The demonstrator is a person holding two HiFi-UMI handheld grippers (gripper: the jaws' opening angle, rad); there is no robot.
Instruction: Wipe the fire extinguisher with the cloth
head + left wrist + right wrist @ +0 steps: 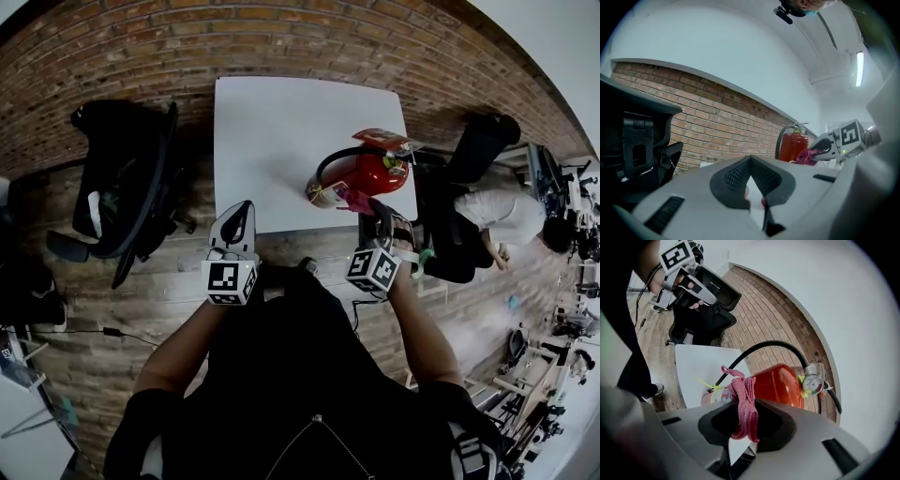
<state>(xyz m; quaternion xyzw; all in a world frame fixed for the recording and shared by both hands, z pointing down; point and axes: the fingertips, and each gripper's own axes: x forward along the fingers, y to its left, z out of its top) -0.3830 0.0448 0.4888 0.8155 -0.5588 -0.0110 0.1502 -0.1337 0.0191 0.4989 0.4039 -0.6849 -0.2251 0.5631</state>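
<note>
Red fire extinguisher point(361, 173) lying on its side on the white counter point(272, 131), right tongs point(746, 420) clamped on a pink cloth point(743, 401) just beside the extinguisher's body, left tongs point(240, 214) closed on nothing, off to the extinguisher's left

Glossy red fire extinguisher point(776, 383); black hose point(773, 345); white-faced gauge point(812, 384) with yellow-green tag. Pink cloth point(744, 404), nubbly weave. Plain white tabletop point(272, 141). Red-brown brick wall point(187, 47), pale mortar lines. Brown wood-plank floor point(122, 309). Black chair point(122, 178). Light grey left tool point(239, 214) and right tool point(377, 211): black dot-textured pads, cubes with black-and-white square markers.
</note>
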